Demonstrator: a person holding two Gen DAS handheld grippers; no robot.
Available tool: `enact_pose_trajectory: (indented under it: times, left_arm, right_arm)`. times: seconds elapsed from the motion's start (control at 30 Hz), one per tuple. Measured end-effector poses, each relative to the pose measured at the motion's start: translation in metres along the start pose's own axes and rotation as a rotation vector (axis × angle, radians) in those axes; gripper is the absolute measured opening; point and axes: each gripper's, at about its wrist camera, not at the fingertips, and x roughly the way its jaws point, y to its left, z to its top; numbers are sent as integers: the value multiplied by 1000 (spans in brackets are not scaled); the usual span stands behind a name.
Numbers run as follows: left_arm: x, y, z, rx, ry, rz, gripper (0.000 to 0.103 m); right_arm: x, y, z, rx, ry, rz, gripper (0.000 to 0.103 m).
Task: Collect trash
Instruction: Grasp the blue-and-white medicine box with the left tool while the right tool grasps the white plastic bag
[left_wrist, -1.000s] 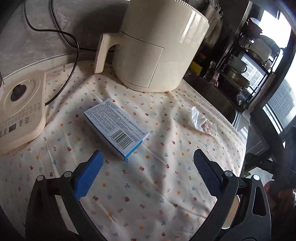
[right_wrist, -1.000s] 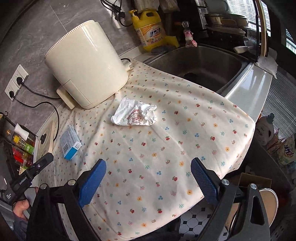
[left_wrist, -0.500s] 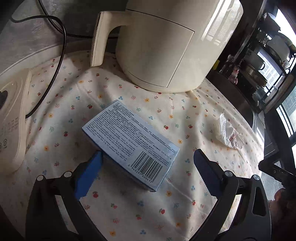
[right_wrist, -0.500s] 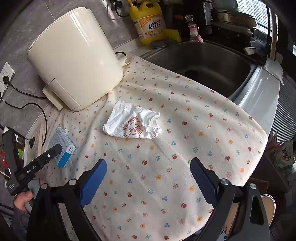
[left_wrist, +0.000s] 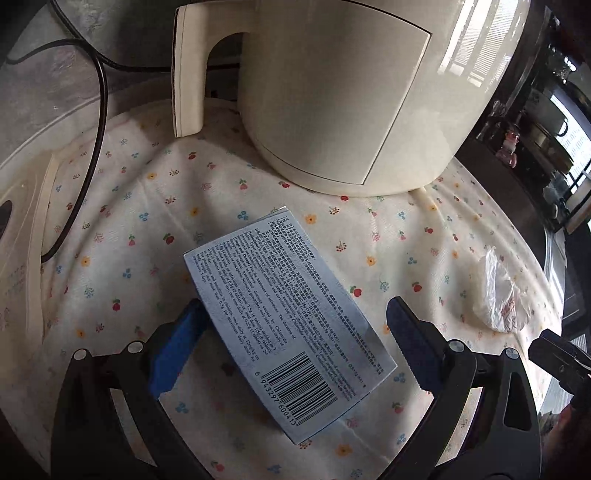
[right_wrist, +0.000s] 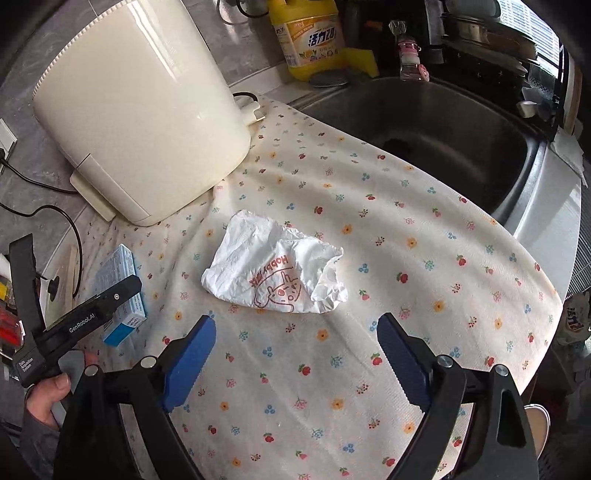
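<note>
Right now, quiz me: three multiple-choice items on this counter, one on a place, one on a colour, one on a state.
1. Where does the box lie?
A. in the sink
B. between the left gripper's open fingers
C. on top of the air fryer

2. What colour are the right gripper's pads?
A. blue
B. red
C. green

3. What state is the wrapper in?
A. clamped
B. folded flat
C. crumpled, lying free

Answers: 1 B, a pad stands on each side of it; 2 A, both show blue; 3 C, creased on the cloth, ahead of the open fingers.
</note>
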Motion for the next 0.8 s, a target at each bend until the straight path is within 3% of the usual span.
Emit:
enact_pose_trajectory:
  times: [0.17, 0.2, 0.23, 0.3, 0.37, 0.4, 0.43, 0.47, 0.5, 0.57, 0.6, 0.63, 0.7, 0.8]
  left_arm:
    - [-4, 3, -11, 27, 1, 54, 97]
    - [-7, 6, -15, 20, -4, 49, 90]
    - [-13, 10, -20, 16, -18, 47, 76]
    - [-20, 13, -25, 13, -15, 37, 71]
    - [-28, 16, -31, 14, -18, 34, 69]
    - [-33, 18, -33, 11, -25, 25, 69]
    - [-40, 21, -36, 8, -35, 16, 68]
    - [-47, 21, -38, 9, -48, 12, 68]
    - [-54, 22, -39, 12, -64, 9, 68]
    - [-69, 22, -44, 9, -97, -8, 66]
    - [-75, 20, -46, 6, -110, -11, 39]
    - [-79, 20, -47, 4, -99, -34, 28]
    - [-85, 15, -51, 1, -98, -51, 22]
    - [-90, 3, -64, 51, -105, -13, 22]
  right_arm:
    - [9, 1, 10, -21, -12, -12, 87]
    - [12, 0, 12, -22, -11, -19, 85]
    - [14, 0, 13, -22, -9, -27, 84]
    - [18, -2, 16, -21, -11, -37, 84]
    - [24, -1, 18, -43, -6, -35, 71]
    - [29, 1, 19, -64, 12, -22, 51]
    - [31, 4, 20, -89, 16, -31, 25]
    - [32, 7, 21, -112, 25, -10, 10]
    - [32, 9, 22, -117, 54, 28, 11]
    - [17, 13, 19, -128, 19, 64, 10]
    - [10, 16, 16, -140, 7, 81, 10]
    - [3, 17, 12, -141, 4, 101, 10]
    - [-11, 18, 4, -147, -9, 122, 10]
    - [-32, 11, -10, -139, -27, 147, 10]
